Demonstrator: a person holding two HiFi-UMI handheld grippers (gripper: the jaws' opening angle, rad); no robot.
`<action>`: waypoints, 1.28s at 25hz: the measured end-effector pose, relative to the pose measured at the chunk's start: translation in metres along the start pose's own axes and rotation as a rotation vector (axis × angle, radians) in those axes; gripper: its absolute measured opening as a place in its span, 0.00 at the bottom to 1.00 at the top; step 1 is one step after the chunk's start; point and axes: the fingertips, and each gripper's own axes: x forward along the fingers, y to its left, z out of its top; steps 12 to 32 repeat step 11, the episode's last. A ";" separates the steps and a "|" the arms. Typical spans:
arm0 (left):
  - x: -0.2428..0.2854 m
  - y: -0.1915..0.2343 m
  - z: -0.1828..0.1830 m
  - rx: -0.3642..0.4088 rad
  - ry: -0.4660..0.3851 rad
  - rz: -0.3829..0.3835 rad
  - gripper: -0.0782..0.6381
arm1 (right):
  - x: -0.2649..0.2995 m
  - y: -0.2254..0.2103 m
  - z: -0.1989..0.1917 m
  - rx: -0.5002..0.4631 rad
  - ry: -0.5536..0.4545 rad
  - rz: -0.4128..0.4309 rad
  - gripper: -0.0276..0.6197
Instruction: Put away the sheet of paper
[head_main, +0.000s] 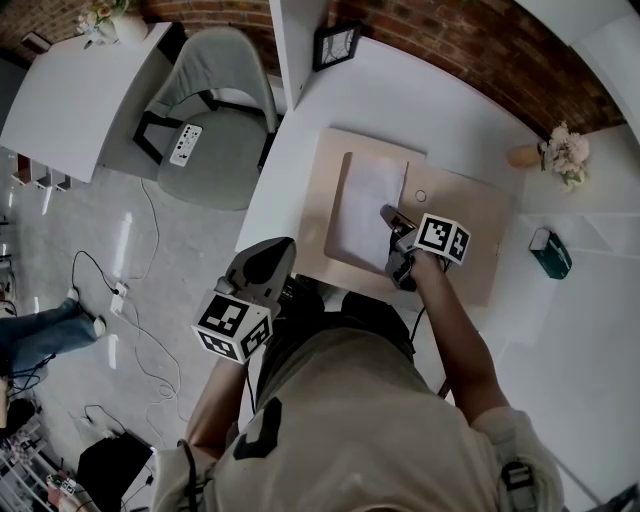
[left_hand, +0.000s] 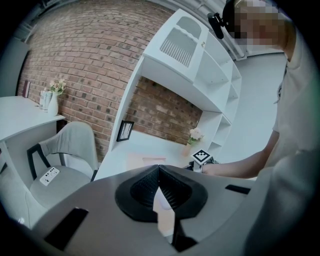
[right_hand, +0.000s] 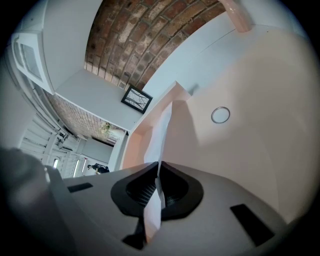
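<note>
The white sheet of paper (head_main: 365, 208) lies on a beige folder (head_main: 470, 235) spread on the white desk (head_main: 395, 95). My right gripper (head_main: 397, 228) is shut on the sheet's near right edge. In the right gripper view the paper (right_hand: 163, 131) stands up thin between the closed jaws of that gripper (right_hand: 159, 169), lifted off the beige folder (right_hand: 250, 100). A small ring (right_hand: 220, 115) sits on the folder. My left gripper (head_main: 262, 268) hangs off the desk's left edge. In its own view it (left_hand: 159, 170) is shut, with nothing between the jaws.
A framed picture (head_main: 337, 45) leans at the desk's back. A vase of flowers (head_main: 560, 155) and a teal box (head_main: 550, 252) stand on the right. A grey chair (head_main: 215, 110) holding a white remote (head_main: 186, 144) is at the left, with cables (head_main: 140, 300) on the floor.
</note>
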 end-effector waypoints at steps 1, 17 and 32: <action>0.000 0.000 0.000 0.001 -0.001 0.001 0.13 | 0.000 0.000 0.000 -0.001 -0.001 0.000 0.09; 0.000 0.000 0.003 0.004 -0.004 0.004 0.13 | 0.001 0.000 0.002 0.003 -0.009 0.000 0.09; 0.000 0.000 0.003 0.004 -0.004 0.004 0.13 | 0.001 0.000 0.002 0.003 -0.009 0.000 0.09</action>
